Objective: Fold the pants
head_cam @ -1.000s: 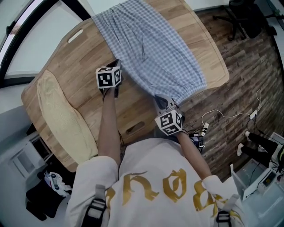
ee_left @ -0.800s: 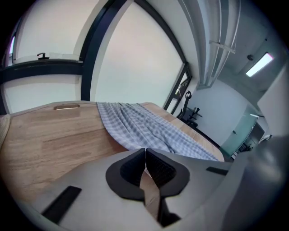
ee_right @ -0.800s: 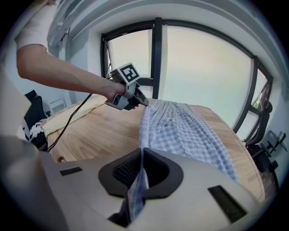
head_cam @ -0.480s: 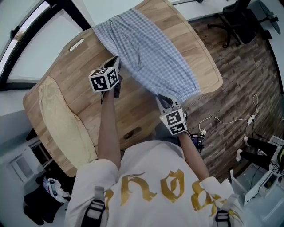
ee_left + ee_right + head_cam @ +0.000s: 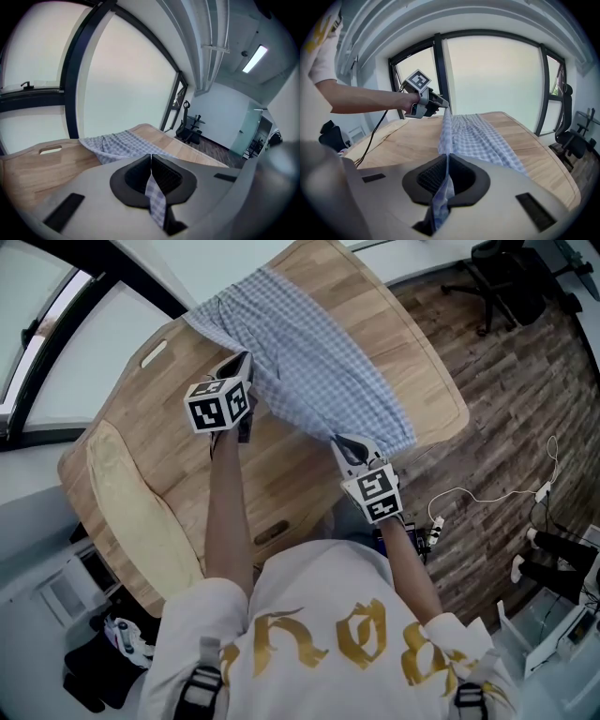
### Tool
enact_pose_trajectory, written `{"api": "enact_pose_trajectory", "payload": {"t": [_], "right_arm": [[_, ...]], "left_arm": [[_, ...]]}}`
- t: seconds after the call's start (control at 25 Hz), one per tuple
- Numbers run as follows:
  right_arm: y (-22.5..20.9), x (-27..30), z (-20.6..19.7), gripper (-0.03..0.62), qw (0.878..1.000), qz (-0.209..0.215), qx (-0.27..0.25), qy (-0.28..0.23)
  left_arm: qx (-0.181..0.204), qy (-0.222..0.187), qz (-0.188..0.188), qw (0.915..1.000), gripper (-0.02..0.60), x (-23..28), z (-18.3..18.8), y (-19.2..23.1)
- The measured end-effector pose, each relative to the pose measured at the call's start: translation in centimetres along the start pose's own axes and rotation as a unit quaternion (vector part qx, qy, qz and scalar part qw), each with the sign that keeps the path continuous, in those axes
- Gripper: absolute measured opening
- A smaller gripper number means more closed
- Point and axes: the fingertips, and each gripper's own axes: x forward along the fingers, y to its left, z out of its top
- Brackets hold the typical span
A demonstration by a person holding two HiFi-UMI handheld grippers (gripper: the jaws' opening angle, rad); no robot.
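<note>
Both tools are clenched on cloth. At the far left of the tabletop (image 5: 178,474) a cream pad (image 5: 131,512) lies apart from the work. Next, my left tool (image 5: 244,362) pinches the near edge of the blue-checked pants (image 5: 319,362) partway along their length, with a strip of check caught between its closed jaws. The pants lie stretched as one long band across the tabletop, the far end toward the back edge and the gathered end at the front right edge. There my right tool (image 5: 345,444) bites the corner of that gathered end, and cloth hangs through its closed jaws. Between the two tools the near edge is raised off the wood and runs tight from one to the other, while the rest lies flat. I judge the fold only begun: the edge is picked up but not yet carried over, and no crease is laid. Whether the legs are already stacked I cannot tell. What is left is to bring this edge across, lay it down, and fold again to shorten.
</note>
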Motion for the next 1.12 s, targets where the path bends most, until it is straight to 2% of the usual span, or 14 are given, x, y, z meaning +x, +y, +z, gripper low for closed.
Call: {"api": "enact_pose_trajectory", "payload": {"t": [0.2, 0.76, 0.92, 1.12], "right_arm": [[-4.0, -0.4, 0.2, 0.034, 1.0, 0.006, 0.007, -0.002], [-15.2, -1.0, -0.3, 0.034, 0.999, 0.0, 0.039, 0.011], [-18.5, -1.0, -1.1, 0.034, 0.999, 0.0, 0.041, 0.028], [-21.5, -0.4, -2.5, 0.034, 0.997, -0.015, 0.049, 0.052]], "left_arm": [[0.029, 0.014, 0.008, 0.9994, 0.043, 3.6, 1.5, -2.5], [0.074, 0.035, 0.018, 0.9965, 0.043, 12.7, 5.7, -8.2], [0.088, 0.053, 0.019, 0.9945, 0.043, 15.6, 5.4, -9.5], [0.109, 0.095, 0.021, 0.9893, 0.043, 19.2, 3.8, -9.9]]}}
